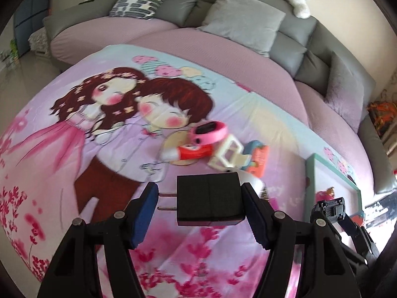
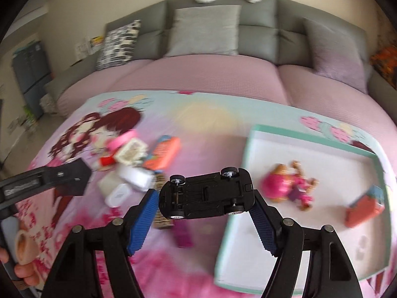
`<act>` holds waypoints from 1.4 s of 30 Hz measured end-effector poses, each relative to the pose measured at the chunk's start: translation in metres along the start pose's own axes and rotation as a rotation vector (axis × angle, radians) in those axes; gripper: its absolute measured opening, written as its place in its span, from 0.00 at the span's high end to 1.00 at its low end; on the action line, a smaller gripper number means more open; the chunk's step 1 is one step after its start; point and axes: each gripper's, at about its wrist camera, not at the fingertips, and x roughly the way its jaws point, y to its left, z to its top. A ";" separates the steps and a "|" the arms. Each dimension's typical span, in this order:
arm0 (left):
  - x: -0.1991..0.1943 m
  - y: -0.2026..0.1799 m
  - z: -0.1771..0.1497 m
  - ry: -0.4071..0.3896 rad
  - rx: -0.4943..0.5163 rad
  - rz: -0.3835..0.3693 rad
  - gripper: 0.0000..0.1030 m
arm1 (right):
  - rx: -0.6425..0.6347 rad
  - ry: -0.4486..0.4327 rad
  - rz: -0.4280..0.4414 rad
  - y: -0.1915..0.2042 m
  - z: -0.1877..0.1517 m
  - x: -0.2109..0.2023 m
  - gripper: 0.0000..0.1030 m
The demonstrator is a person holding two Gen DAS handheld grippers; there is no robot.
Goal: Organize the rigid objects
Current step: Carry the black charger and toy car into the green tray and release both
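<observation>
From the left wrist camera, the left gripper [image 1: 201, 206] is clamped on a black plug adapter [image 1: 209, 198]: the block sits between the two blue pads, its flat back against the right pad and its two metal prongs pointing left to touch the left pad, so the whole thing is carried above the cartoon-printed blanket [image 1: 99, 124]. Beyond it, farther off on the blanket, lies a small heap of toys with a pink watch [image 1: 208, 134] on top, a cream frame-shaped piece [image 1: 227, 155] just right of it and an orange-and-teal toy [image 1: 258, 160] beside that. At the right edge the corner of the teal-rimmed tray [image 1: 332, 168] shows, with the right gripper and its black load in front of it. From the right wrist camera, the right gripper [image 2: 206, 209] is clamped on a black toy car [image 2: 207, 193], turned belly-up so its chassis and four wheels face the lens, nose and tail pressed by the blue pads. It hangs over the blanket just left of the tray's near-left corner [image 2: 245, 149]. Inside the tray, a pink doll [image 2: 285, 186] lies near the middle and an orange block [image 2: 364, 208] to its right. Left of the car, the blurred toy pile spreads across the blanket, and the left gripper with its plug comes in from the left edge, a hand [image 2: 22, 260] below it.
</observation>
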 end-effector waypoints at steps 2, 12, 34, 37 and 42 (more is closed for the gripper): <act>0.000 -0.018 0.000 0.001 0.043 -0.019 0.33 | 0.045 0.013 -0.050 -0.020 0.003 0.000 0.26; 0.000 -0.116 -0.014 0.003 0.298 -0.079 0.33 | 0.232 0.070 -0.184 -0.111 -0.007 -0.010 0.26; 0.046 -0.210 -0.050 0.085 0.454 -0.118 0.33 | 0.391 0.106 -0.227 -0.176 -0.031 -0.009 0.26; 0.047 -0.214 -0.054 0.089 0.468 -0.122 0.33 | 0.388 0.112 -0.224 -0.175 -0.031 -0.008 0.26; 0.048 -0.216 -0.057 0.091 0.478 -0.123 0.32 | 0.392 0.119 -0.239 -0.178 -0.033 -0.008 0.26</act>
